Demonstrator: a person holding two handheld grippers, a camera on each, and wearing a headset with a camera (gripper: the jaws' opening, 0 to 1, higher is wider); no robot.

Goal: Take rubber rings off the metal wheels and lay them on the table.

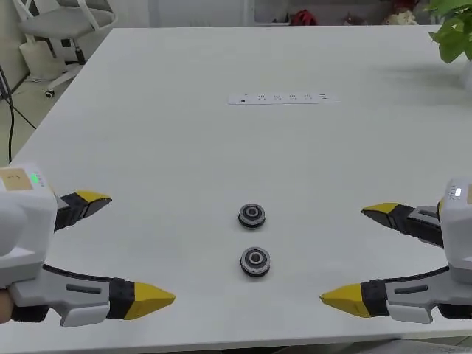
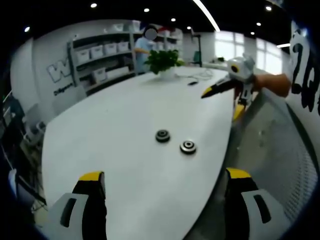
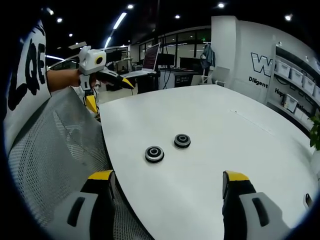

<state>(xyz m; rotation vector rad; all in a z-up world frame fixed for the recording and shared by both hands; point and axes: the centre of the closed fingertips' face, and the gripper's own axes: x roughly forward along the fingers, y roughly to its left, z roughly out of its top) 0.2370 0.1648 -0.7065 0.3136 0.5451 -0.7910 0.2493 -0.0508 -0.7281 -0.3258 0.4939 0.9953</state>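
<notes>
Surface [image 1: 184,133], white, smooth and matt, broad with a rounded corner, runs from the near edge to the far end of the room. Over its near part hover the two tools, grey-white plastic bodies with black arms ending in yellow pointed tips. The left tongs [image 1: 140,248] stand wide apart and grip nothing; the right tongs [image 1: 343,254] are likewise spread wide and grip nothing. Farther back a long, flat, white power strip [image 1: 284,98] lies on the surface. Between the two tools, well apart from both, lie two small round metal wheels flat on the surface, one behind the other: the far wheel [image 1: 251,215] and the near wheel [image 1: 255,262], close together but not touching. Each has a pale shiny hub with a dark rubber ring [image 1: 243,262] around its rim, still seated on the wheel
</notes>
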